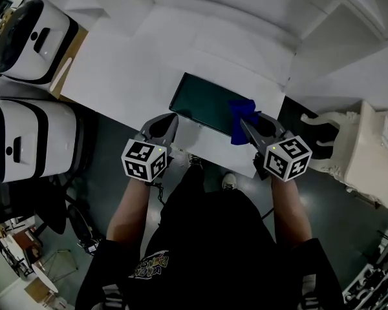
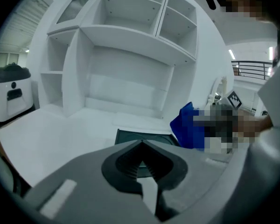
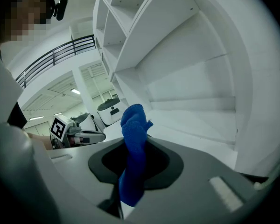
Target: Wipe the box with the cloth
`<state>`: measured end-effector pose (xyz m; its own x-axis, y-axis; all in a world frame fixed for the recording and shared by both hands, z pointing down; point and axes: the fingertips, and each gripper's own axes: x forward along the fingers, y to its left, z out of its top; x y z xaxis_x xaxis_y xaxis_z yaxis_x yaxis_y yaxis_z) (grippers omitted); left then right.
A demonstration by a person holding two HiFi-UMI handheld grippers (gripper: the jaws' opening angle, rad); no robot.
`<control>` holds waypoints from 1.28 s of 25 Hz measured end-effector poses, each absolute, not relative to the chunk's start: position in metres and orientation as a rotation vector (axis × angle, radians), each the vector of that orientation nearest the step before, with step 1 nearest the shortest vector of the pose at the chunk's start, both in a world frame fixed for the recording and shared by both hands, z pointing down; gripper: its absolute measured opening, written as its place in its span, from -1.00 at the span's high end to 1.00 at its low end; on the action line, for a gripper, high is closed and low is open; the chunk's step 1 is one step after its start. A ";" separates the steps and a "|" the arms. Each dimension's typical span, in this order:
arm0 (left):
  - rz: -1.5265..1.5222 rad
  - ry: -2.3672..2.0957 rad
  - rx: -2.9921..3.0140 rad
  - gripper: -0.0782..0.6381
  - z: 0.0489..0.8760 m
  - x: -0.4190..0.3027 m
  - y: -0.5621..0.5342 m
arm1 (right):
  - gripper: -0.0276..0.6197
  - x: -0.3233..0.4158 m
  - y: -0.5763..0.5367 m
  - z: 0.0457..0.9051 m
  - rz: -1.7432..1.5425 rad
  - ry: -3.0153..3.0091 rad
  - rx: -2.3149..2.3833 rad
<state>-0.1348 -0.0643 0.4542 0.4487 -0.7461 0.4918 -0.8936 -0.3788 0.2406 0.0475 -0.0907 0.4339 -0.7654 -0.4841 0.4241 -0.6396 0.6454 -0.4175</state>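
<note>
A flat dark green box lies on the white table, near its front edge. My right gripper is shut on a blue cloth, which stands up over the box's front right corner. In the right gripper view the cloth sticks up from between the jaws. My left gripper is shut with nothing in it, its tip at the box's front left corner. The left gripper view shows the box just past the closed jaws and the cloth to the right.
A white shelf unit rises behind the table. Two white machines stand at the left. A pale ornate piece sits at the right. The person's legs and shoes are below the table's front edge.
</note>
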 end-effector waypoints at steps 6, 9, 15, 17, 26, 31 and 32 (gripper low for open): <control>0.516 -1.370 2.213 0.72 0.478 -0.160 -0.091 | 0.61 0.043 -0.104 0.449 0.795 -2.533 0.963; 0.568 -1.344 2.207 0.65 0.490 -0.165 -0.104 | 0.61 0.044 -0.112 0.456 0.772 -2.495 1.005; 0.664 -1.260 2.211 0.53 0.516 -0.165 -0.126 | 0.61 0.052 -0.125 0.469 0.739 -2.418 1.083; 0.685 -1.232 2.214 0.53 0.523 -0.165 -0.133 | 0.61 0.054 -0.130 0.473 0.725 -2.394 1.104; 0.676 -1.117 2.225 0.58 0.535 -0.157 -0.144 | 0.61 0.054 -0.148 0.494 0.572 -2.252 1.121; 0.585 -1.114 2.185 0.61 0.536 -0.159 -0.144 | 0.61 0.046 -0.153 0.514 0.394 -2.101 1.052; 0.566 -1.116 2.176 0.62 0.536 -0.159 -0.144 | 0.61 0.044 -0.154 0.519 0.368 -2.075 1.035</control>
